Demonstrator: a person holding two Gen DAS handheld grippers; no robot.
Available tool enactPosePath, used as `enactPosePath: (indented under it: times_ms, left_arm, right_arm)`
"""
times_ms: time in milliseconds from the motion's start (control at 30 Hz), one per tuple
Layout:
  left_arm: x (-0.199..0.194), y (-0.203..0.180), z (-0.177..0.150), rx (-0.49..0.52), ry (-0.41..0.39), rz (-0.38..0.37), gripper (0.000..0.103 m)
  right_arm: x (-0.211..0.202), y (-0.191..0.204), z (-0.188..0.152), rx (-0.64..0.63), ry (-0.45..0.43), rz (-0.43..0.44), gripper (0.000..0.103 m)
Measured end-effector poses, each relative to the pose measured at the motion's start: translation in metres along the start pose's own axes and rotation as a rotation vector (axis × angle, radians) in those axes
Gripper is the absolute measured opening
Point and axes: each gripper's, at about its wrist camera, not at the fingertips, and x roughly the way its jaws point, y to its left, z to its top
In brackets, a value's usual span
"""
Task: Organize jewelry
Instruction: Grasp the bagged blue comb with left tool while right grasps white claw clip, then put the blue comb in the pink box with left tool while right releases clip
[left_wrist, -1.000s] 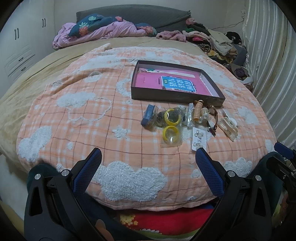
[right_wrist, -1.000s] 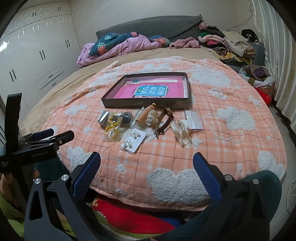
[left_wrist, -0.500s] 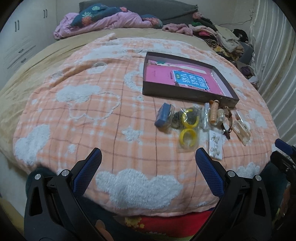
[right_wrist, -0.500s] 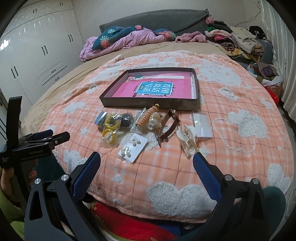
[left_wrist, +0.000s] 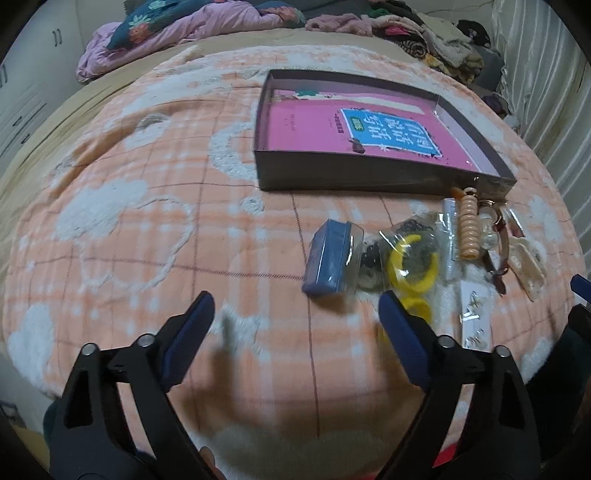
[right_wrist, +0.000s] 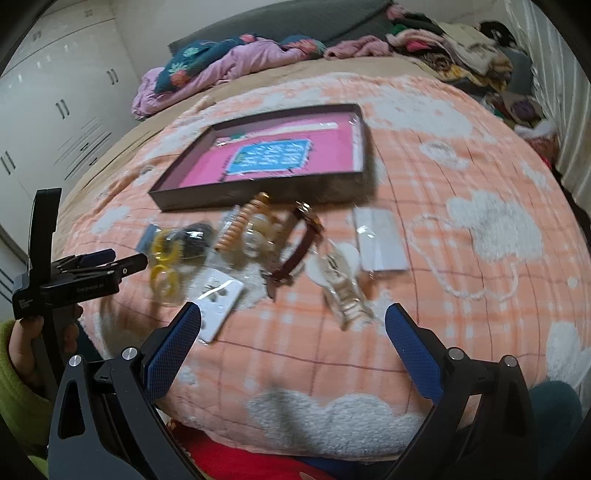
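A shallow dark box (left_wrist: 354, 177) with a pink liner (right_wrist: 258, 192) lies on the orange checked blanket. In front of it lie jewelry pieces: a blue case (left_wrist: 327, 258), bagged yellow rings (left_wrist: 413, 266), a peach spiral tie (left_wrist: 468, 229), a brown strap (right_wrist: 299, 251), a cream hair claw (right_wrist: 345, 291), an earring card (right_wrist: 218, 299) and a clear bag (right_wrist: 380, 240). My left gripper (left_wrist: 295, 325) is open and empty just in front of the blue case. My right gripper (right_wrist: 291, 332) is open and empty in front of the hair claw.
The left gripper shows at the left of the right wrist view (right_wrist: 92, 269). Bedding (left_wrist: 184, 33) and piled clothes (left_wrist: 436, 33) lie at the back. White wardrobes (right_wrist: 55, 122) stand left; a curtain (left_wrist: 546, 74) hangs right.
Both grippers have moved forward over the bed toward the jewelry, which now looks larger and closer. Both stay open.
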Motion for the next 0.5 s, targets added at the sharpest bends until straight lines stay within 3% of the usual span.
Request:
enactPosePath:
  times_ms: [167,333,400,500]
  left_arm:
    - [0.012,0.002,0.004,0.011,-0.010,-0.002,0.056]
    - [0.016,0.002,0.011,0.013,-0.035,-0.063,0.032]
    - [0.016,0.002,0.013,0.017,-0.044,-0.087,0.018]
    - [0.015,0.004,0.016,0.025,-0.058,-0.082,0.018]
  right_arm:
    - [0.014,-0.015,0.000,0.033,0.018,-0.007,0.098]
    - [0.037,-0.022,0.006,0.041,0.057,-0.002,0.076]
    - [0.044,-0.023,0.009,0.032,0.064,-0.002,0.058]
    - [0.053,-0.024,0.010,0.009,0.063,-0.022,0.044]
